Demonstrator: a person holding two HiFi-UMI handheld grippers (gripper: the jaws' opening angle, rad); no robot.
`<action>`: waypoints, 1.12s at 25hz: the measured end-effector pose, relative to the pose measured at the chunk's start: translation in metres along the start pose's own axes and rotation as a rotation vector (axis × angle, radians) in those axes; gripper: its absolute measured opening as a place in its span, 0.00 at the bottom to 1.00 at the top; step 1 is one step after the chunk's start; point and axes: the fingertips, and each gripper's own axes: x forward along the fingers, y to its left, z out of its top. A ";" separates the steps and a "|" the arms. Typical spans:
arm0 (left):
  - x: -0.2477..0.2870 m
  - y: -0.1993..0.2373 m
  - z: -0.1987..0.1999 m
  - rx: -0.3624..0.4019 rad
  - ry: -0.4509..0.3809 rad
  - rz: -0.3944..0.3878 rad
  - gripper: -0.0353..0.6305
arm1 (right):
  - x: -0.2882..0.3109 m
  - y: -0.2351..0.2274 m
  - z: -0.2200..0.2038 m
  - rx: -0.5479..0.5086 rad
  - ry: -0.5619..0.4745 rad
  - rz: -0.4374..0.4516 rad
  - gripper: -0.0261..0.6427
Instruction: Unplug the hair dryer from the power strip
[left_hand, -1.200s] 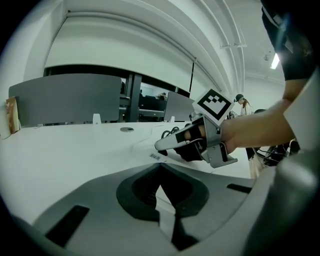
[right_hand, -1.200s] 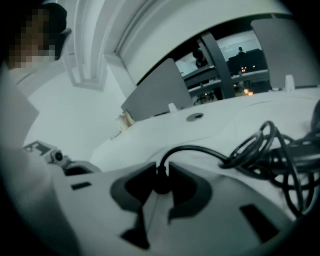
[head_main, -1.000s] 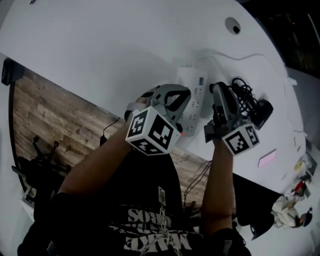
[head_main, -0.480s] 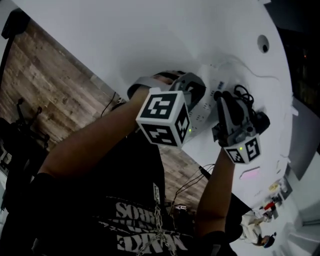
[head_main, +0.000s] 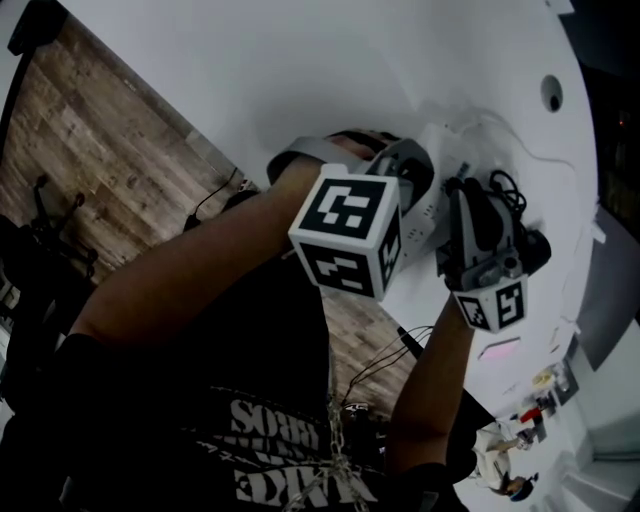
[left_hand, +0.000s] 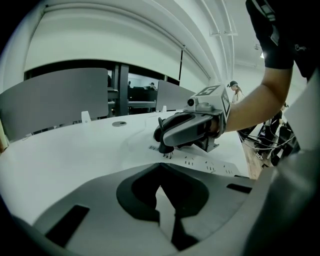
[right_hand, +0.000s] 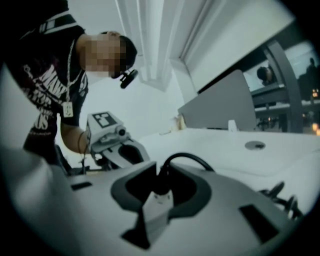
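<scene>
Both jaws of the left hand-held gripper (left_hand: 162, 212) are almost together, with only a thin white slit between them. It rests low over the near end of the white power strip (left_hand: 210, 166), which lies flat on the white tabletop (head_main: 300, 80).

Just beside it is the right hand-held gripper (right_hand: 157, 200). Its jaws are closed on the plug (right_hand: 159, 197), one on each side. A black cord (right_hand: 185, 157) curls up out of the plug and bends away. Seen from the left gripper view, the plug sits just over the far part of the strip, and small metal prongs show under it. I cannot tell if the prongs are all the way out.

A little past the right hand-held gripper lies the black hair dryer (head_main: 535, 250) on the tabletop, with loops of cord next to it. Farther off there is a round hole (head_main: 552, 93) in the tabletop. A wood floor (head_main: 110, 130) shows beyond the tabletop's edge.
</scene>
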 end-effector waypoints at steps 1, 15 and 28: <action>0.000 0.000 -0.001 0.002 0.002 0.000 0.09 | 0.001 0.003 -0.001 -0.040 0.013 -0.006 0.18; 0.003 0.000 -0.003 0.030 0.040 -0.011 0.09 | 0.006 0.015 -0.010 -0.303 0.071 -0.098 0.19; 0.011 -0.001 -0.008 -0.021 0.046 -0.019 0.09 | 0.006 0.006 -0.040 -0.252 0.165 -0.147 0.25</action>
